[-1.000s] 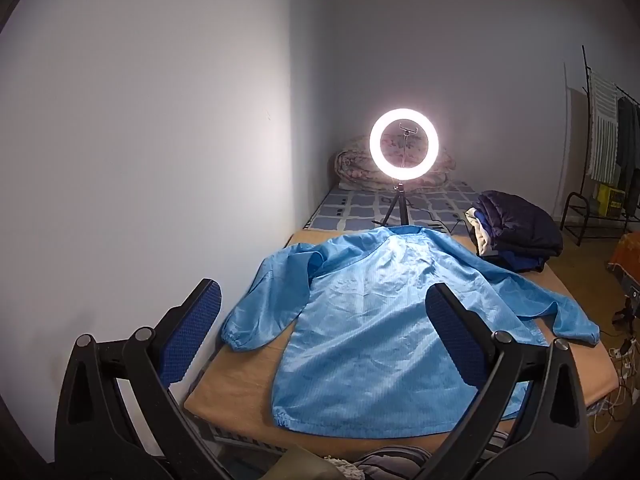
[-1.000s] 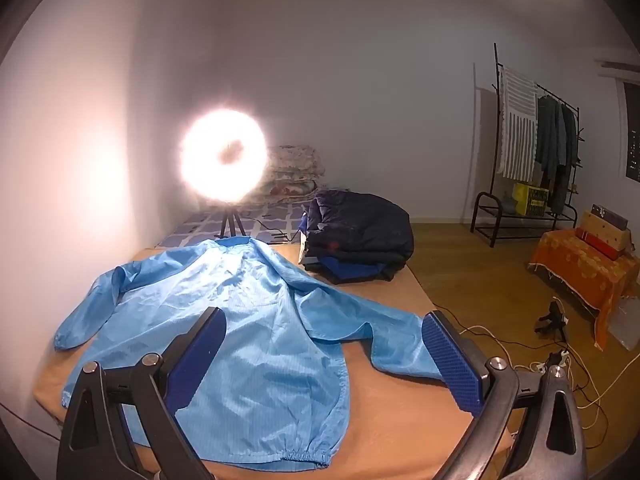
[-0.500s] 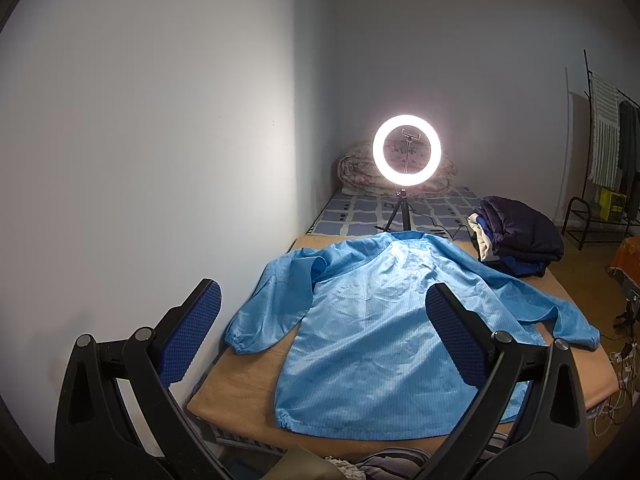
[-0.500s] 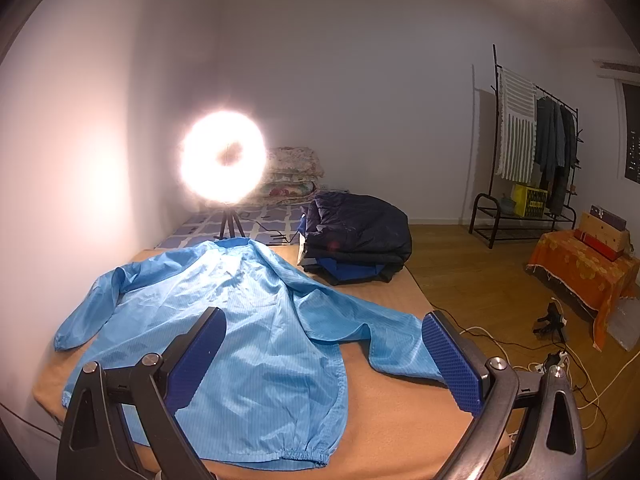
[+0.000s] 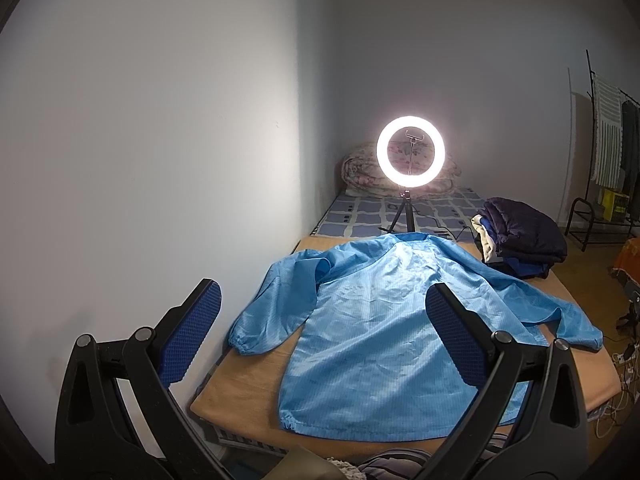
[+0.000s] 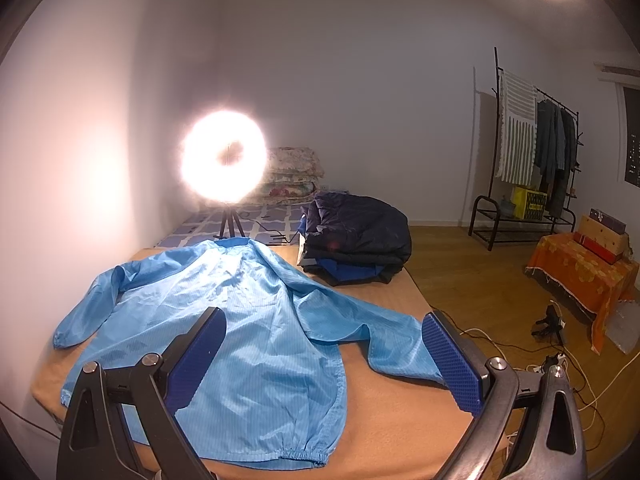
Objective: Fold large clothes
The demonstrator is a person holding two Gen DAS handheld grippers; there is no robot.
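- The blue jacket (image 5: 384,320) lies spread flat, back up, on the tan bed (image 5: 248,384), sleeves out, ready for folding.
- My left gripper (image 5: 320,336) and right gripper (image 6: 324,360) hang above it, jaws wide apart, empty.
- Folded dark clothes (image 6: 360,236) sit stacked beyond it, clear of my workspace.

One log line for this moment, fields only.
phase: pre-grasp | blue jacket: spread flat on bed, unfolded | left gripper: open, empty | right gripper: open, empty | folded pile: beside collar

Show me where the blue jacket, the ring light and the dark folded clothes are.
blue jacket (image 5: 372,320): left wrist view, middle of its back.
ring light (image 5: 410,152): left wrist view, glowing ring's left side.
dark folded clothes (image 6: 360,228): right wrist view, top of the pile.
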